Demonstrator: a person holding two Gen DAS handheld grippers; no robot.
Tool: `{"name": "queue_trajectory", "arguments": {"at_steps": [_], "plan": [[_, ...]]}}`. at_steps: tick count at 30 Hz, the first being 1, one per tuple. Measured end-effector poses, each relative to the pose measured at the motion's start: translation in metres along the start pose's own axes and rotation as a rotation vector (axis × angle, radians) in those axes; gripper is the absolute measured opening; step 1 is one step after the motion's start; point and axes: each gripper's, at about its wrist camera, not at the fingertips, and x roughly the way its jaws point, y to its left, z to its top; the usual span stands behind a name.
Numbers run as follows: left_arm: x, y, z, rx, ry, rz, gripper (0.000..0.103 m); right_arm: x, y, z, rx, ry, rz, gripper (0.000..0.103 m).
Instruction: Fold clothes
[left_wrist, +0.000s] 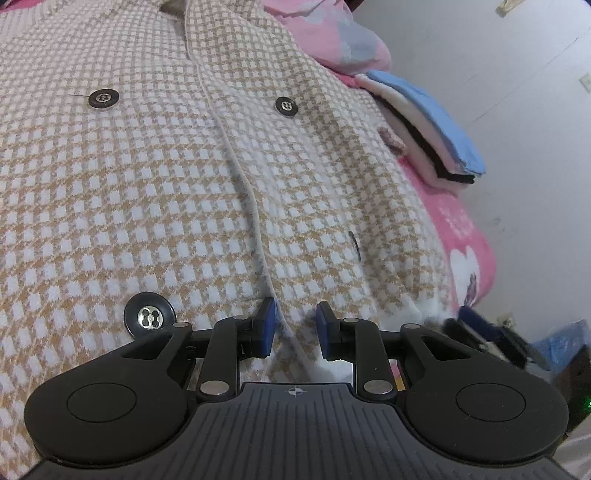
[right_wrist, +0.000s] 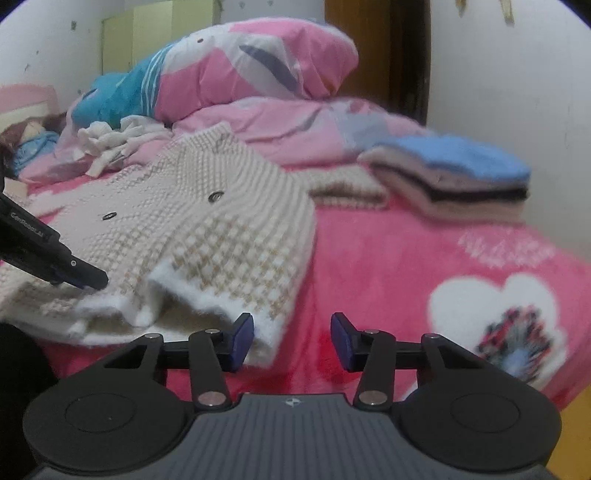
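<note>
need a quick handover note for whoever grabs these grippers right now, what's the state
Left hand-held gripper: jaws narrow, astride the front edge of the beige-and-white checked knit cardigan near its hem; whether the pads actually pinch it is unclear.
Right hand-held gripper: open, empty, just short of the cardigan's white cuffed corner.
Cardigan lies on the pink fleece blanket, buttons up, partly rumpled.
Done: stack of folded clothes, blue on top.
Left: fold the cardigan; a crumpled white garment waits behind it.
</note>
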Motion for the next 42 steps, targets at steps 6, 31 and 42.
{"name": "queue_trajectory", "arguments": {"at_steps": [6,31,42], "plan": [[-0.003,0.001,-0.001,-0.019,-0.002,-0.003,0.023,-0.005,0.003,-0.010,-0.019,-0.017,0.036,0.040],[0.005,-0.009,-0.001,0.028,-0.024,-0.005,0.017,0.006,-0.044,-0.027,0.321,-0.086,-0.029,0.021],[-0.020,0.001,0.002,-0.043,-0.050,-0.080,0.002,0.000,-0.040,-0.027,0.338,-0.115,-0.023,0.012]]}}
